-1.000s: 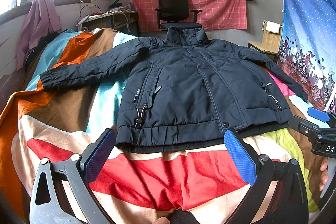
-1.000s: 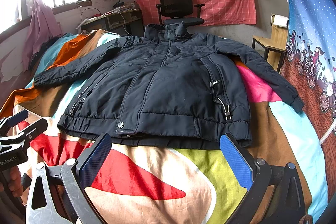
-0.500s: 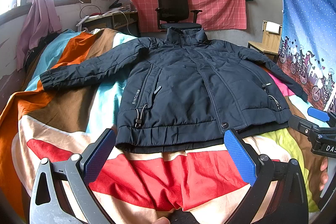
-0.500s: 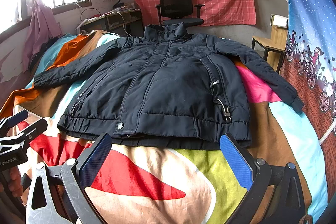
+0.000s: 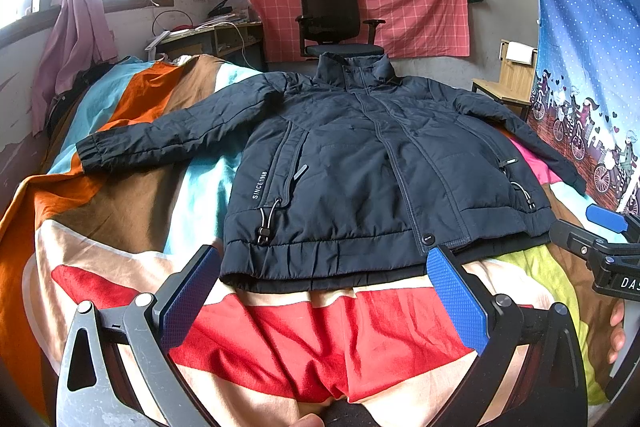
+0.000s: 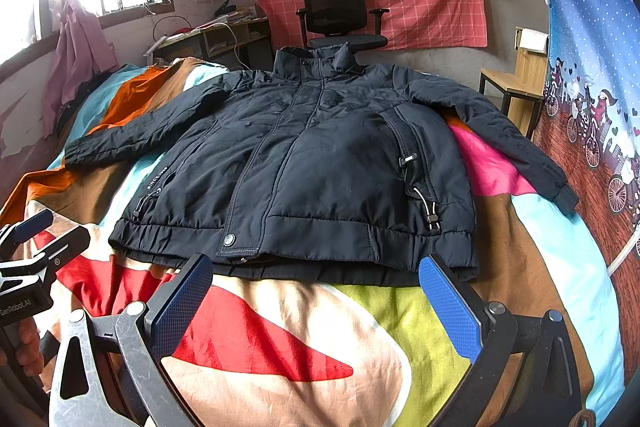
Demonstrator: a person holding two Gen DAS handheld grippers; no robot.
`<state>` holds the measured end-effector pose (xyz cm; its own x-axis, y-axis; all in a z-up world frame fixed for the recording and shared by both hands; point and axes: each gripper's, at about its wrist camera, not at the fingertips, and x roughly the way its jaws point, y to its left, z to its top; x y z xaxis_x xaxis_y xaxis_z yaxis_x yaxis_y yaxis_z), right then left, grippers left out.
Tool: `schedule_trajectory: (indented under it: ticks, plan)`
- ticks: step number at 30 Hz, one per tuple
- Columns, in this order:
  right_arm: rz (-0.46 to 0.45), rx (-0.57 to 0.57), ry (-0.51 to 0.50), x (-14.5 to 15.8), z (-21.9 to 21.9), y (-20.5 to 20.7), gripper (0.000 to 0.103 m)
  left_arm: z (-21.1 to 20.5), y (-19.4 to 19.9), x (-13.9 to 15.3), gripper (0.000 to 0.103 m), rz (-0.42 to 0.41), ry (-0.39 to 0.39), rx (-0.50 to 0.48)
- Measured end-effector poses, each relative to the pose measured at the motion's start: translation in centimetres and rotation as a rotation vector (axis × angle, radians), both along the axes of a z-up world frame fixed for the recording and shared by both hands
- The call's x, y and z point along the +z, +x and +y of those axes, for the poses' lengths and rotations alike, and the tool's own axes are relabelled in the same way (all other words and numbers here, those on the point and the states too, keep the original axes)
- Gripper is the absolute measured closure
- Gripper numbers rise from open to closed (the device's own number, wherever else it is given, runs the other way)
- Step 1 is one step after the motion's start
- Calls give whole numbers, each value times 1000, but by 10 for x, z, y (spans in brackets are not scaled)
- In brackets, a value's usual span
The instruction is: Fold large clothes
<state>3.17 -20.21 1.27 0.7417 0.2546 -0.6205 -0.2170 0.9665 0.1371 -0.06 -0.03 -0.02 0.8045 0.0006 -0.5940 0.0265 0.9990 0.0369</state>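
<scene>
Hovering near the hem of the spread jacket, left claw and right claw gaping wide, holding nothing; probably needing a sleeve grabbed next.

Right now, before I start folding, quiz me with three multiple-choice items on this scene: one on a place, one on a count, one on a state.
1. Where does the dark jacket lie?
A. spread on the patchwork bedspread
B. draped over the office chair
C. hanging at the window

2. How many jacket sleeves are spread out sideways?
A. none
B. one
C. two

3. How are the left gripper and right gripper?
A. both open, empty
B. both shut on the hem
C. left holding a sleeve

Answers: 1 A, the jacket lies flat on the bedspread. 2 C, one sleeve extends to each side. 3 A, the blue pads stand apart short of the hem.
</scene>
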Motion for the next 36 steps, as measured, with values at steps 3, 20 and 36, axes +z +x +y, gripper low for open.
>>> schedule_trajectory:
  ticks: [3, 20, 36]
  plan:
    - [0, 0, 0, 0, 0, 0, 0, 0, 0, 0, 2, 0, 0, -1]
    - [-1, -3, 0, -1, 1, -3, 0, 0, 0, 0, 2, -2, 0, 1]
    - [7, -30, -79, 6, 4, 11, 0, 17, 18, 3, 2, 49, -6, 22]
